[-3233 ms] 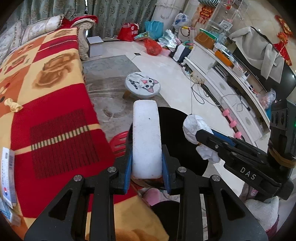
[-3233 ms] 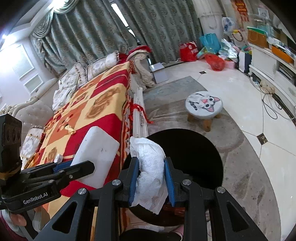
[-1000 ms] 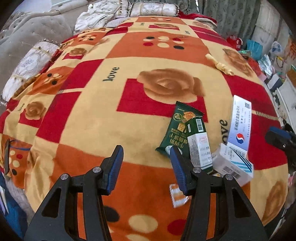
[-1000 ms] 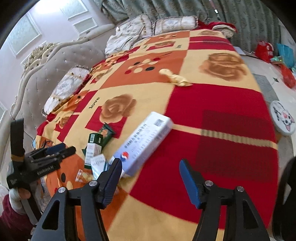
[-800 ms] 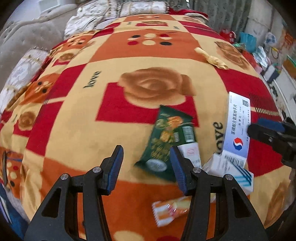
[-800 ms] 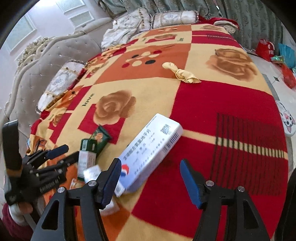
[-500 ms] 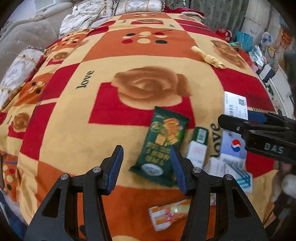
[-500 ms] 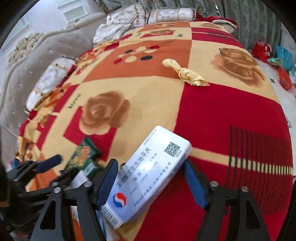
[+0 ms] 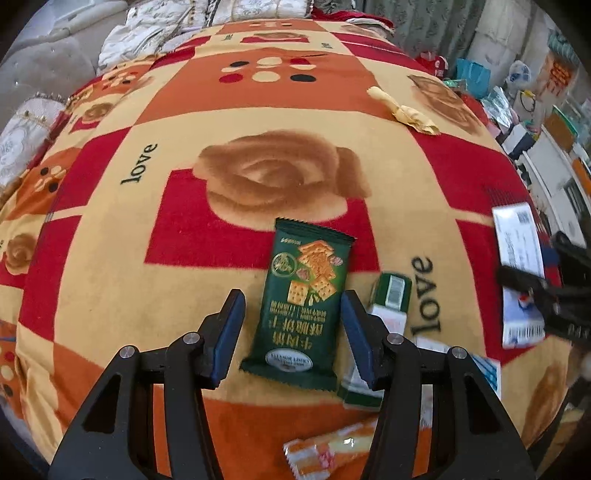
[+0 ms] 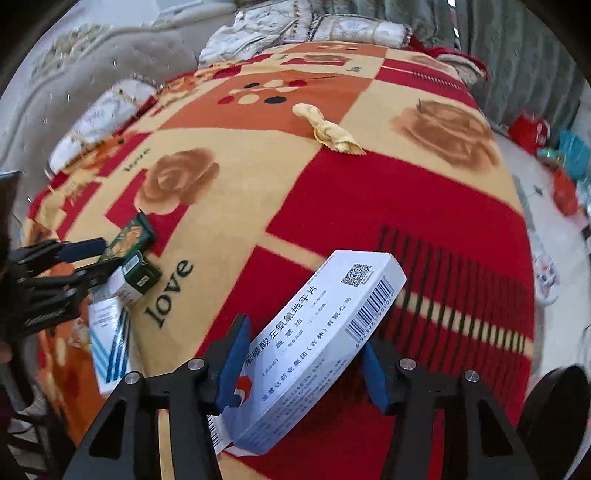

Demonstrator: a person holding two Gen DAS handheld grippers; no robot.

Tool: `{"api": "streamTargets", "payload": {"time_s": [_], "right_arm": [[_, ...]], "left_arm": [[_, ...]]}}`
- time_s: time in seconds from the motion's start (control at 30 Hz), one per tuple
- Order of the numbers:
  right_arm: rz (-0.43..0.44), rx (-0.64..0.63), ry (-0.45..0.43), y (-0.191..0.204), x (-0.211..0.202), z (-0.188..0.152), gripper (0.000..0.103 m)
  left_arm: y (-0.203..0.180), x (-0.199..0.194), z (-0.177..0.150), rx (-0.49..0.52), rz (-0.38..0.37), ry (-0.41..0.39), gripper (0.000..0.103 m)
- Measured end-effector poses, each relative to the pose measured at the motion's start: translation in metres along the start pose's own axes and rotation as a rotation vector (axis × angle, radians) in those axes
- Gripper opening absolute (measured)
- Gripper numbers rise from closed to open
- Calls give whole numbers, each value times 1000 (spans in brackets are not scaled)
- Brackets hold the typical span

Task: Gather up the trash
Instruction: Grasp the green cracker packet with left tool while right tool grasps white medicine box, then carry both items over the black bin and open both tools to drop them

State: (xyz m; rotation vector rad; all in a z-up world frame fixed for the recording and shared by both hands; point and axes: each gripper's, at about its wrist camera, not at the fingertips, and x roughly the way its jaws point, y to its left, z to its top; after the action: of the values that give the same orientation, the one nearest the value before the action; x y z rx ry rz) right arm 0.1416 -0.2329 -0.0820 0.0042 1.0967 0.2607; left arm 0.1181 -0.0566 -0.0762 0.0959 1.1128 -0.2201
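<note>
A dark green cracker packet [image 9: 304,306] lies flat on the red and yellow blanket [image 9: 110,240]. My left gripper [image 9: 295,336] is open, its pads on either side of the packet's near half, apart from it. A long white medicine box [image 10: 314,343] lies between the open pads of my right gripper [image 10: 306,365]; whether they touch it I cannot tell. That box [image 9: 519,269] and the right gripper also show at the right edge of the left wrist view. The packet [image 10: 129,234] and left gripper show at the left of the right wrist view.
A small green and white box [image 9: 389,299], a blue-striped white box [image 10: 109,339] and an orange striped wrapper [image 9: 325,446] lie near the packet. A crumpled yellow wrapper [image 10: 328,131] lies farther up the blanket. Pillows [image 10: 310,29] line the far end. A black bin rim [image 10: 554,417] is at the right.
Both grippers have let go of the earlier foam block and tissue over the black bin. They have moved down over the blanket: left around the green packet, right around the white box.
</note>
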Motion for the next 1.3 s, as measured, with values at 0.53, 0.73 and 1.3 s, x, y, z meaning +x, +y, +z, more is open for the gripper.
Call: {"api": "streamTargets", "payload": {"time_s": [0.53, 0.73, 1.3], "right_arm": [[-87, 66, -12, -10, -28, -12, 69], [-68, 82, -8, -1, -7, -17, 61], [-7, 80, -185, -21, -90, -36, 50]], "left_arm": [[10, 2, -7, -15, 14, 25, 52], [15, -8, -9, -65, -14, 12, 42], [-74, -79, 4, 10, -124, -130, 42]]}}
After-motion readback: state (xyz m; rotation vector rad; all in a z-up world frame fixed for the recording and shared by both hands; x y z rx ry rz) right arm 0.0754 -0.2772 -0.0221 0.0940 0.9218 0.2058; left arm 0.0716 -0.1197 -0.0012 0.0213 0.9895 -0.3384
